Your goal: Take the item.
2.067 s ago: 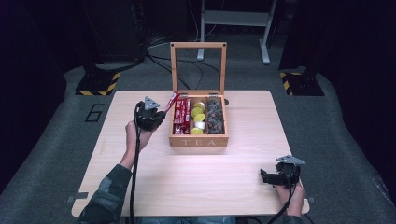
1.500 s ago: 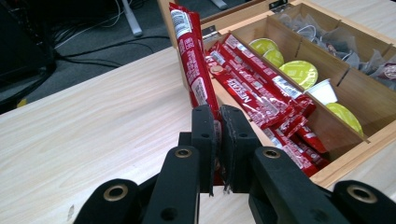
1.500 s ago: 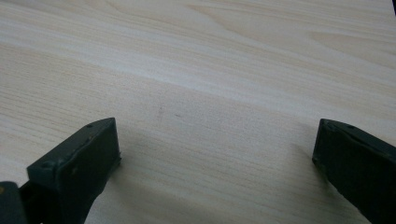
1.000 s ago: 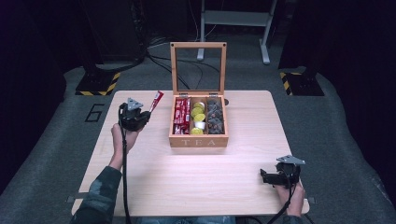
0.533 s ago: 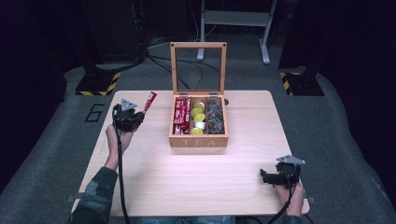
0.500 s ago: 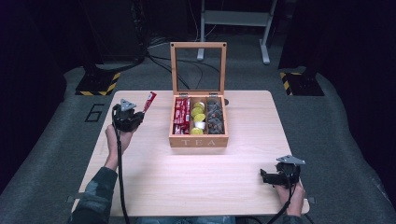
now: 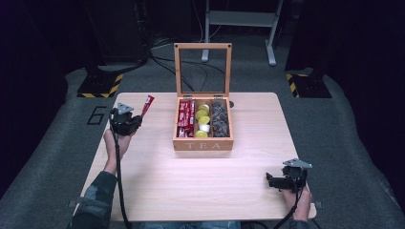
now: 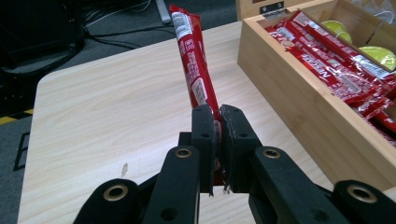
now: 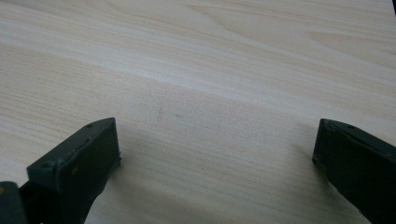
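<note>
**Red sachet pinched at table's left**

Left gripper (image 8: 217,140) clamped on a red stick sachet (image 8: 192,60), above the wooden table (image 7: 200,186), left of the open TEA box (image 7: 204,142). Right gripper (image 7: 272,180) near the front right corner, jaws spread wide, empty.

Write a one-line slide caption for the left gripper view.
Left gripper shut on a red stick sachet, held up over the wooden table beside the open tea box.

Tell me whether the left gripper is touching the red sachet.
Touching. The left gripper view shows the left gripper clamped shut on the red sachet.
</note>
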{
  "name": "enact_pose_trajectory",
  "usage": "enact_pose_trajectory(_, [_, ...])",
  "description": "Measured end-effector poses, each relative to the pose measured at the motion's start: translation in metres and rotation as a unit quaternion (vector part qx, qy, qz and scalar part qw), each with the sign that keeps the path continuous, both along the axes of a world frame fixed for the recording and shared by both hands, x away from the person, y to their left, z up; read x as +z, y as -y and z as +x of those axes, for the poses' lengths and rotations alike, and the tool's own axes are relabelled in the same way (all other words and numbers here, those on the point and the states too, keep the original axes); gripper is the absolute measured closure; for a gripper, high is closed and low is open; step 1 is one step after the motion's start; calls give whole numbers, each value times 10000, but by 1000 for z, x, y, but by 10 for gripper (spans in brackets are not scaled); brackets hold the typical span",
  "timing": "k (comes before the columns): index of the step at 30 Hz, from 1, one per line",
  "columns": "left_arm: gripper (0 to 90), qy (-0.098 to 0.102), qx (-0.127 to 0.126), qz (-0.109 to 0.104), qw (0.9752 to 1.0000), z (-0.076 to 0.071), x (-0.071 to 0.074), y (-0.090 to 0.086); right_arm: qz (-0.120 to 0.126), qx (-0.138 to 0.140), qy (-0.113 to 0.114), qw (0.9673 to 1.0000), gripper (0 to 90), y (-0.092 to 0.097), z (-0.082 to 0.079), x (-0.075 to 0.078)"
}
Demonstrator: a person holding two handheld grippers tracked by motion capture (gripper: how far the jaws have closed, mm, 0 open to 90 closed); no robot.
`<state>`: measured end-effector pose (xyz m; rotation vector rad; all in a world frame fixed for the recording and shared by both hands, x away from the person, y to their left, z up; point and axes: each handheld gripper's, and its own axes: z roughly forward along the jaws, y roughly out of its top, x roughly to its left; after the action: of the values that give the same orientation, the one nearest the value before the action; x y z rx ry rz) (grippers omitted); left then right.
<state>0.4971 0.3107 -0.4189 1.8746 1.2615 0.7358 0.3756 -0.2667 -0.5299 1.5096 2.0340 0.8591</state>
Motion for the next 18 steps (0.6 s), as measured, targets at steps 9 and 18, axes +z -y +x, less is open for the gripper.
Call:
enact_pose_trajectory(9, [841, -93, 133, -45, 9999, 2, -11, -10, -2, 0, -1, 10000, 0, 0, 0, 0])
enact_pose_trajectory(18, [841, -163, 287, -117, 9994, 5, -21, -20, -2, 0, -1, 10000, 0, 0, 0, 0])
